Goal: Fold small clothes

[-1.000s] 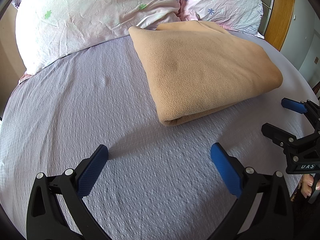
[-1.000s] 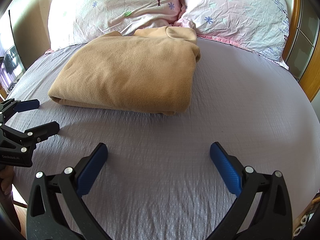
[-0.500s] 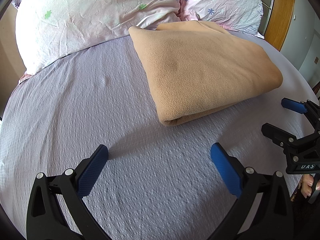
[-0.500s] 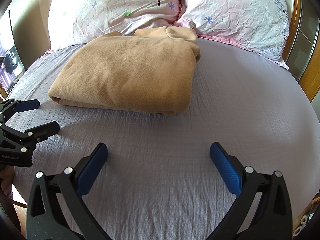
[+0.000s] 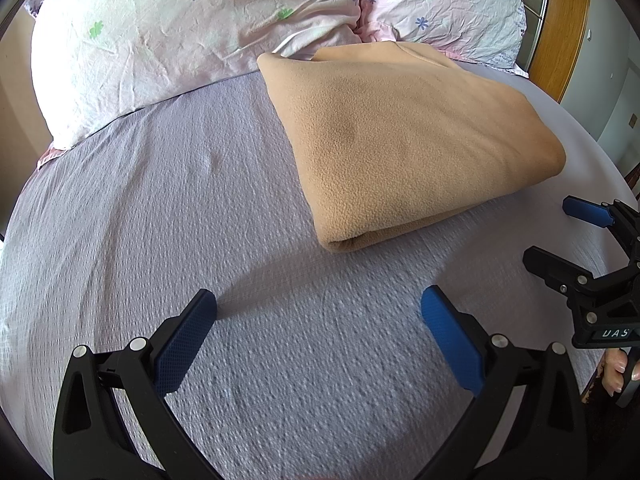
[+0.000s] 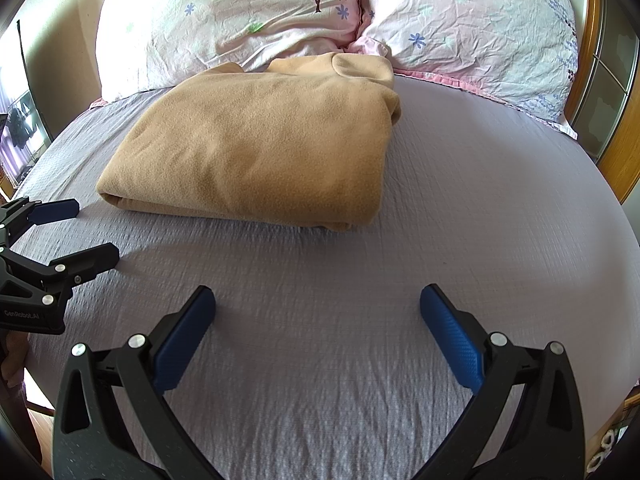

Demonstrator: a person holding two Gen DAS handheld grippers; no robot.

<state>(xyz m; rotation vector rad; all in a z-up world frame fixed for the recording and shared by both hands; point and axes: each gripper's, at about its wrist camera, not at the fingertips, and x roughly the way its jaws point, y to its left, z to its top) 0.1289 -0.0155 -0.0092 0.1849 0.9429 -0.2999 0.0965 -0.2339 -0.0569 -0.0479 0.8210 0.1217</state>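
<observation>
A tan fleece garment [image 5: 404, 140] lies folded into a thick rectangle on the lilac bed sheet [image 5: 160, 208], its far edge near the pillows. It also shows in the right wrist view [image 6: 260, 148]. My left gripper [image 5: 318, 312] is open and empty, low over the sheet in front of the garment's near left corner. My right gripper [image 6: 318, 312] is open and empty, in front of the garment's near edge. Each gripper shows in the other's view, the right one [image 5: 560, 232] at the right edge and the left one [image 6: 84, 236] at the left edge.
Two pink flowered pillows [image 6: 240, 20] [image 6: 480, 24] lie against the head of the bed behind the garment. A wooden bed frame [image 6: 616, 148] stands at the right. The bed's edge runs along the near side by both hands.
</observation>
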